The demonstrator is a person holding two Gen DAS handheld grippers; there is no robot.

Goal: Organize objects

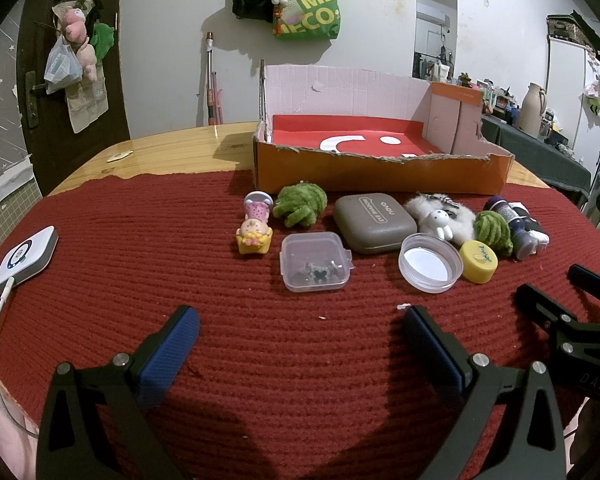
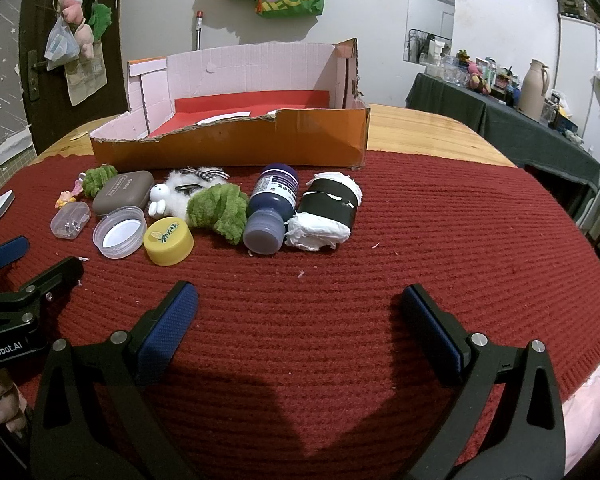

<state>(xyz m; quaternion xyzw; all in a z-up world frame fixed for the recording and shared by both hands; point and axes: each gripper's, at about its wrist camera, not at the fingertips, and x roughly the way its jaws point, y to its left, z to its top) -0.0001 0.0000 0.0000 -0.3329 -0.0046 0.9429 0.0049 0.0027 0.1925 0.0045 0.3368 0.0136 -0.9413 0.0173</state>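
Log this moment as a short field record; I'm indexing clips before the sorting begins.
surface: red knitted mat on a wooden table
container: torn orange cardboard box, behind the items
items: grey rounded case, clear plastic box, yellow cap, dark ink bottle
left gripper: open, holding nothing
right gripper: open, holding nothing

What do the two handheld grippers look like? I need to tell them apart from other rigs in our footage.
Both match: the left gripper and right gripper have black angular metal arms with silver round bolts, each finger faced with a textured blue pad. Seen from the other camera, the left body reads "GenRobot.AI" in white and the right body shows "DAS". No sleeves are visible.
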